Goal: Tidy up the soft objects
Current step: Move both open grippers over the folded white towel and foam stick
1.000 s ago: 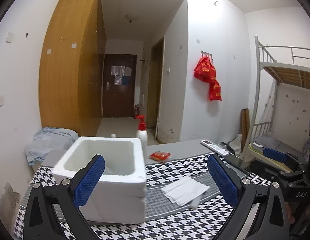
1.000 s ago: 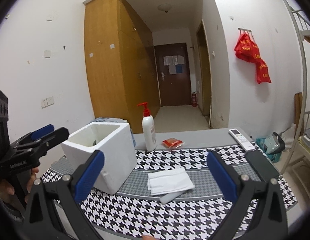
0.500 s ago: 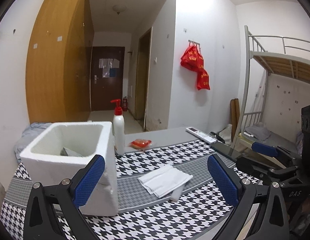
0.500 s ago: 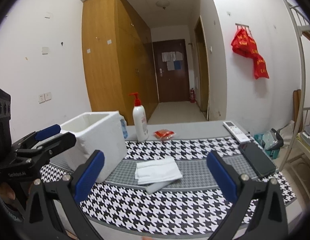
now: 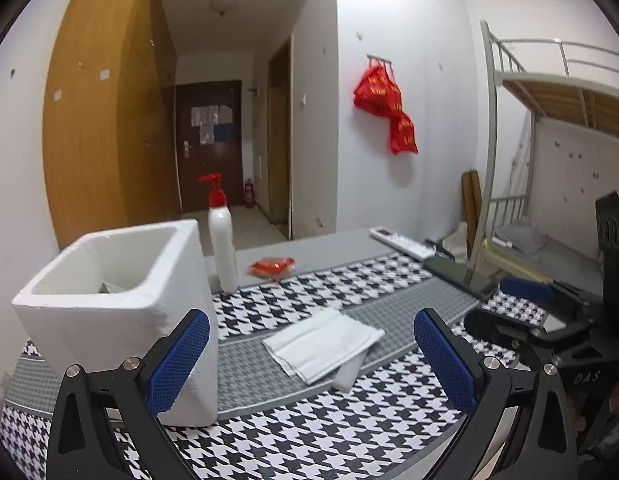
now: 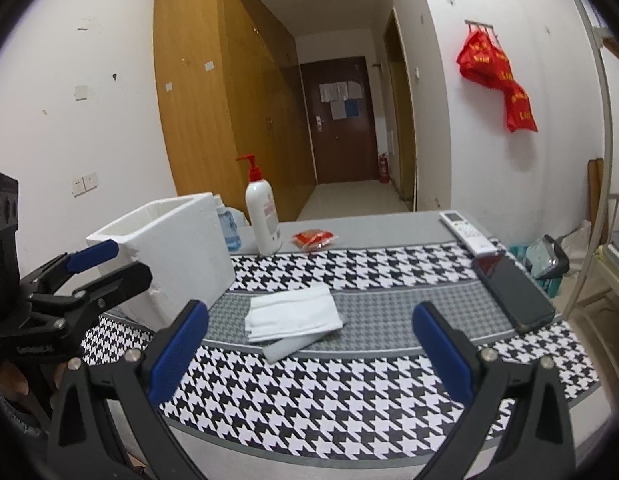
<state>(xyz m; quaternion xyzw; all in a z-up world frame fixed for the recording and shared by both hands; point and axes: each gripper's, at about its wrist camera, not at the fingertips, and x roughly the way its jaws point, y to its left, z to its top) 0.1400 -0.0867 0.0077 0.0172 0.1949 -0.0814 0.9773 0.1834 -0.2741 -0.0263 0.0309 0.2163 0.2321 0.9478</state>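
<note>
Both the left tongs [image 5: 311,356] and the right tongs [image 6: 309,350] hover spread apart, empty. Between their tips lies the folded white cloth [image 6: 292,316], half covering a pale flat piece. Leftward, the white foam box [image 5: 109,300] holds something grey, mostly hidden.

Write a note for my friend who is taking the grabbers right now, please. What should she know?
Left gripper: open, empty, beside the white foam box.
Right gripper: open, empty, hanging above the checked black-and-white tablecloth.
The folded white cloth lies flat on the tablecloth, overlapping a thin white strip, right of the box.
Done: something pale already sits in the box; I cannot tell what.
Left: the cloth is not yet picked up; it probably goes in the box.
</note>
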